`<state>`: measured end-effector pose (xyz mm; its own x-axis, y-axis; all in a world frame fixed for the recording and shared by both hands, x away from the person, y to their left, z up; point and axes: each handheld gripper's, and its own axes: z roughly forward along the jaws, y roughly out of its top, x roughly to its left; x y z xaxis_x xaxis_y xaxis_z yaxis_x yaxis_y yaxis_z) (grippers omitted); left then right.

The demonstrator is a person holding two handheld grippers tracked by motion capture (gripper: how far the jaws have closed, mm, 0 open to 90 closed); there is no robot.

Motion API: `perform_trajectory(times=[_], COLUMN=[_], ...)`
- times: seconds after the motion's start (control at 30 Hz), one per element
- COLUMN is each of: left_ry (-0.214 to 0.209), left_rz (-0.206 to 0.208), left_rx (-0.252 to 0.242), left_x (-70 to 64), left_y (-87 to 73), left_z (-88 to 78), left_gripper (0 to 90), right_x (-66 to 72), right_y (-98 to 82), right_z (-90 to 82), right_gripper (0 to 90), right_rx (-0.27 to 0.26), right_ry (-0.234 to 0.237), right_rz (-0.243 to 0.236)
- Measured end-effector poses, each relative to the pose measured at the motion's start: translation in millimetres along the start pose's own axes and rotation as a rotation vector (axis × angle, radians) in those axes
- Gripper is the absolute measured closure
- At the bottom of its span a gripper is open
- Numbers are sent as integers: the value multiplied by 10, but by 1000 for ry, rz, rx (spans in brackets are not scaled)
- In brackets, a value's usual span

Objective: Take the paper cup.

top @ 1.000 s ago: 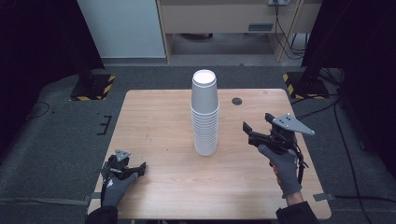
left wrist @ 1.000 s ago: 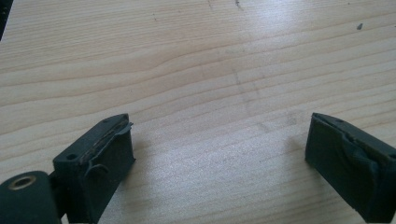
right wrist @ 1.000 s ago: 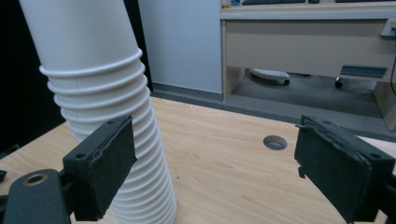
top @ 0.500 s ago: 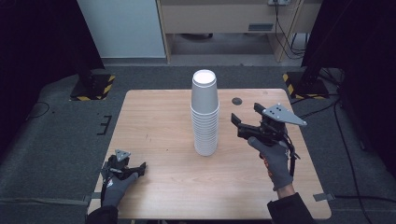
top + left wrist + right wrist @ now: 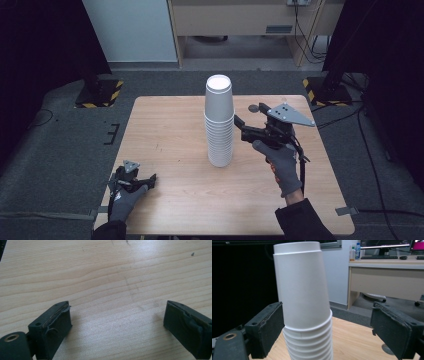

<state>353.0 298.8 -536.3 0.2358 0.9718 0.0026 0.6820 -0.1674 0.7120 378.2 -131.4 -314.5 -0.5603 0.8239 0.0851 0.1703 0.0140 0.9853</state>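
Right hand-held gripper (image 5: 239,129) has closed in on nested cup stack (image 5: 219,122).

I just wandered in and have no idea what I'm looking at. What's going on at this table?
A person is working at a wooden table with a hand-held gripper in each hand. The right hand-held gripper is raised beside a tall stack of white paper cups, upside down, its jaws open on either side of the top cup, not gripping it. The left hand-held gripper rests open at the table's near left corner, with nothing between its jaws.
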Motion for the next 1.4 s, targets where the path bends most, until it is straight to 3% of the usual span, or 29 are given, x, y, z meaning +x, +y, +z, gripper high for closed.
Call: perform_trajectory(times=[0.5,1.4], left_ry=[0,-1], left_rz=[0,0], left_rx=[0,1], left_x=[0,0], left_y=[0,0], left_z=[0,0], left_gripper=[67,65], right_x=[168,281], right_y=[82,84], right_z=[309,815], right_gripper=[117,121], right_rx=[21,53], right_ry=[33,35], right_rz=[-21,-24])
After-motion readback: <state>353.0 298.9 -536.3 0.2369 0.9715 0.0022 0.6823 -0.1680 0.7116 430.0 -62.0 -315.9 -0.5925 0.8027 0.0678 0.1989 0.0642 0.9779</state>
